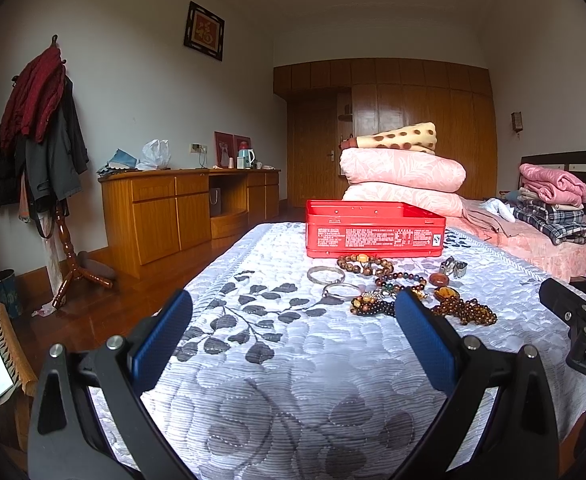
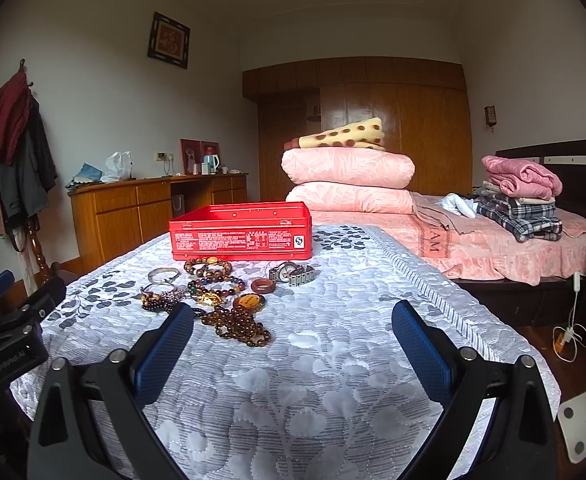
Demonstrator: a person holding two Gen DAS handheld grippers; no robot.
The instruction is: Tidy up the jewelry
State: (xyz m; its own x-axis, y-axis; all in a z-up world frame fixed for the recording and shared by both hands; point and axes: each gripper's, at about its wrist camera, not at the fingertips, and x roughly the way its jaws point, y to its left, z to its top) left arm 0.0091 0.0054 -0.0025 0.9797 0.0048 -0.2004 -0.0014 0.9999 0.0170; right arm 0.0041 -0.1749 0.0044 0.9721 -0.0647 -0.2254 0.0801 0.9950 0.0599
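Red tin (image 2: 240,236) lidless, interior hidden, jewelry (image 2: 213,292) heaped beside

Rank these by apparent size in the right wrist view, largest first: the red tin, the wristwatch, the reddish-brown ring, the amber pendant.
1. red tin
2. wristwatch
3. amber pendant and reddish-brown ring: too alike to separate, and the pendant lies nearer the camera.

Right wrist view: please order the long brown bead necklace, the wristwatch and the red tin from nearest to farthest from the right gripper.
From the right gripper:
1. Long brown bead necklace, just beyond the left finger.
2. Wristwatch, farther back, near the centre.
3. Red tin, behind all the jewelry, open.
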